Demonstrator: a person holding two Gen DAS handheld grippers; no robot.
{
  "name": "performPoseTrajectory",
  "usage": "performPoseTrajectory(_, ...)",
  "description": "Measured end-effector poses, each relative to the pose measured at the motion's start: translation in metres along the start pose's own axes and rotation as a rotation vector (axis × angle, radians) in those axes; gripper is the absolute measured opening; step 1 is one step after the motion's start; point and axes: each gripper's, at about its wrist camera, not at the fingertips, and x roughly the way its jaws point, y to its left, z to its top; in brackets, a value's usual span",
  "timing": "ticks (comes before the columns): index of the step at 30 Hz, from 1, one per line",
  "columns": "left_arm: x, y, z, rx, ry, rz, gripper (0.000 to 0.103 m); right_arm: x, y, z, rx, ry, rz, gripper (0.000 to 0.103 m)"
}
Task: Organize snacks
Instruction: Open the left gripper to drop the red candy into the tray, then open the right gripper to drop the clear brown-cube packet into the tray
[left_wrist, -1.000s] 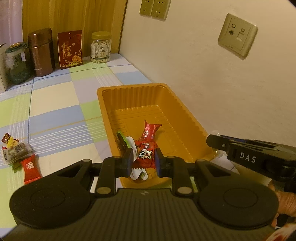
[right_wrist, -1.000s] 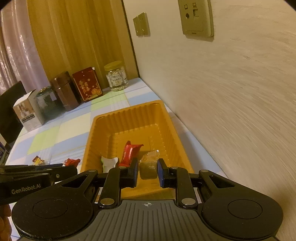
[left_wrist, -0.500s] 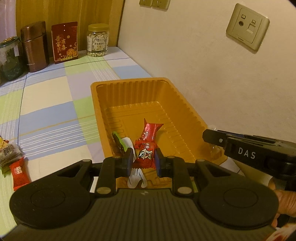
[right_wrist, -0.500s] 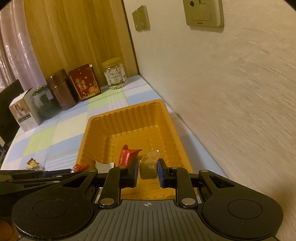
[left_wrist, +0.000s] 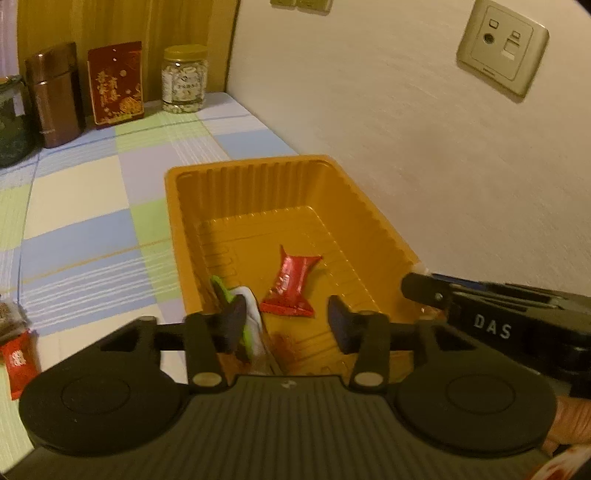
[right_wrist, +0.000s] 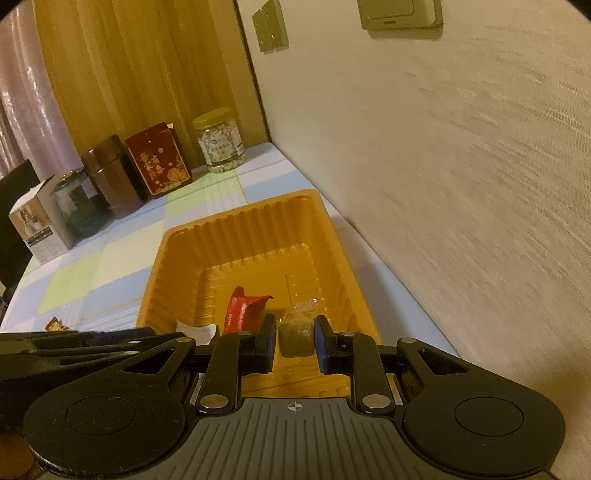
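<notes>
Left gripper (left_wrist: 286, 325): angled down over ribbed orange plastic tray (left_wrist: 362, 206), jaws opening, empty. Right gripper (right_wrist: 294, 339): pinching clear-wrapped brown snack (right_wrist: 295, 332).

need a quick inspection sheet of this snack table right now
surface: checked tablecloth, against the wall
job's things: orange tray holds a red snack and a white-green wrapper; loose snacks on the cloth
clutter: jar, red box, brown canister at the back
grippers: left gripper opening, nothing pinched; right gripper shut on a brown snack
cables: nothing seen
surroundings: wall socket
</notes>
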Motion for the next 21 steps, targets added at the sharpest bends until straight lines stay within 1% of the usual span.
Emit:
performPoseTrajectory(11,-0.018,0.023,-0.015,-0.057,-0.007,0.050,0.045,0.000,0.001,0.001,0.007,-0.002,0.016,0.022)
performPoseTrajectory(16,-0.024,0.028,-0.018,-0.077,-0.010,0.059,0.045,0.001,0.003,0.002,0.014,-0.003,0.035,0.022)
performPoseTrajectory(21,-0.026,0.030,-0.019,-0.084,-0.013,0.061,0.045,0.000,0.004,0.004,0.025,-0.036,0.053,0.023)
